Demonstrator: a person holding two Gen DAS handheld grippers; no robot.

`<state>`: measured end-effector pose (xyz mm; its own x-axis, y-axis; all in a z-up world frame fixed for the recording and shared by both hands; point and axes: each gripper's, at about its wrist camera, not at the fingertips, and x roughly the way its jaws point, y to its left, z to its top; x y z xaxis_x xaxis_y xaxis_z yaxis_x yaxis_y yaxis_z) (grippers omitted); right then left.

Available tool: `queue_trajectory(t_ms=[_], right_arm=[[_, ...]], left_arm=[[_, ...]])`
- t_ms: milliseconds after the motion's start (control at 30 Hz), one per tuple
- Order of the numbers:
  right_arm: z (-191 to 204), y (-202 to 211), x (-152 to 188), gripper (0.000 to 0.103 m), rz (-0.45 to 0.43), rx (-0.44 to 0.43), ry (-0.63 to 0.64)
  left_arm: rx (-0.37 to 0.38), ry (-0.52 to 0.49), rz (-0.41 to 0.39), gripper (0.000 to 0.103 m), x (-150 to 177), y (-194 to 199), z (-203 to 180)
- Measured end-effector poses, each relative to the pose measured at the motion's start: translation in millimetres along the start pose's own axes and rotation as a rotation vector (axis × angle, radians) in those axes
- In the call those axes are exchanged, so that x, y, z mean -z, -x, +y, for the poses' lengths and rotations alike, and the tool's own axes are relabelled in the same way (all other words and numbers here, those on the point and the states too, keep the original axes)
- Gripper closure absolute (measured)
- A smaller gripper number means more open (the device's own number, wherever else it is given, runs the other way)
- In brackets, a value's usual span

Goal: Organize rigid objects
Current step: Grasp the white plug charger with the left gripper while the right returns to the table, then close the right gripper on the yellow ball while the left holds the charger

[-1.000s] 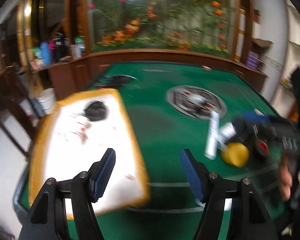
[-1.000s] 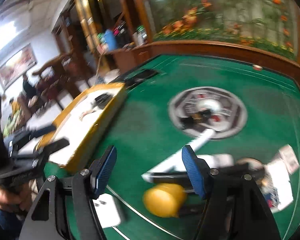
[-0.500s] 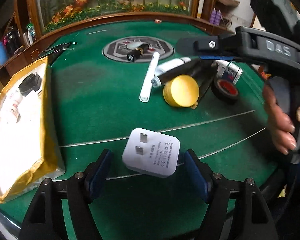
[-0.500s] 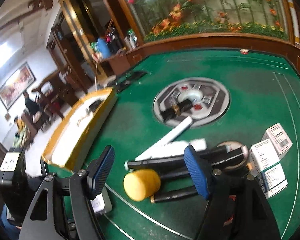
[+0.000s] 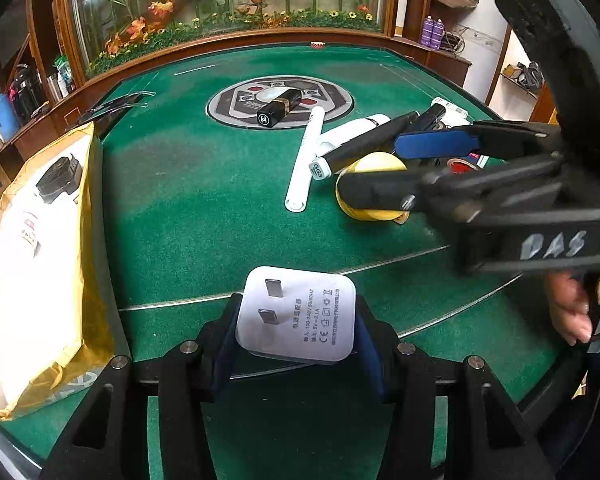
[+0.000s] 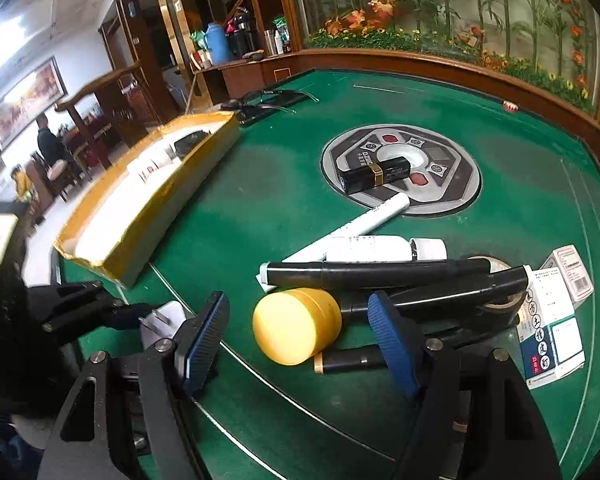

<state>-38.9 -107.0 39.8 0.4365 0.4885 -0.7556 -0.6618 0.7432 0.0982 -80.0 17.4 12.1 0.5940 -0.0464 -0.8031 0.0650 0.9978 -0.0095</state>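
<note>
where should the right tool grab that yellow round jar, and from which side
Grip the yellow round jar across its curved side wall, coming down from above and from the near side, where the green felt table is bare. It lies tipped, flat lid facing the camera. Black marker pens crowd its far side, so keep the right tool low and short.

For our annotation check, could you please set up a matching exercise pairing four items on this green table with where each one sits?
Things:
1. white square plug adapter
2. round yellow jar
3. black lipstick tube with gold band
4. black charger block

Places:
A. on the grey centre disc
B. in the yellow-edged box
C. between the left gripper's pads
D. ahead of the open right gripper

Pairs: 1-C, 2-D, 3-A, 4-B
</note>
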Motion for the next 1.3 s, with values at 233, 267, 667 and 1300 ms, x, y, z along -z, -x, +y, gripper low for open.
queue_trajectory(t_ms=[233, 267, 667, 1300], right_arm=[[15, -13, 7, 0.038, 0.017, 0.092, 0.097], [14, -14, 8, 0.046, 0.024, 0.095, 0.098], [6, 3, 4, 0.056, -0.027, 0.011, 0.031], [3, 1, 1, 0.056, -0.038, 0.002, 0.007]], left_arm=[[-0.006, 0.001, -0.008, 0.048, -2, -5, 0], [-0.007, 0.001, -0.008, 0.048, -2, -5, 0], [-0.050, 0.005, -0.046, 0.048, -5, 3, 0], [-0.189, -0.059, -0.093, 0.048, -5, 8, -4]])
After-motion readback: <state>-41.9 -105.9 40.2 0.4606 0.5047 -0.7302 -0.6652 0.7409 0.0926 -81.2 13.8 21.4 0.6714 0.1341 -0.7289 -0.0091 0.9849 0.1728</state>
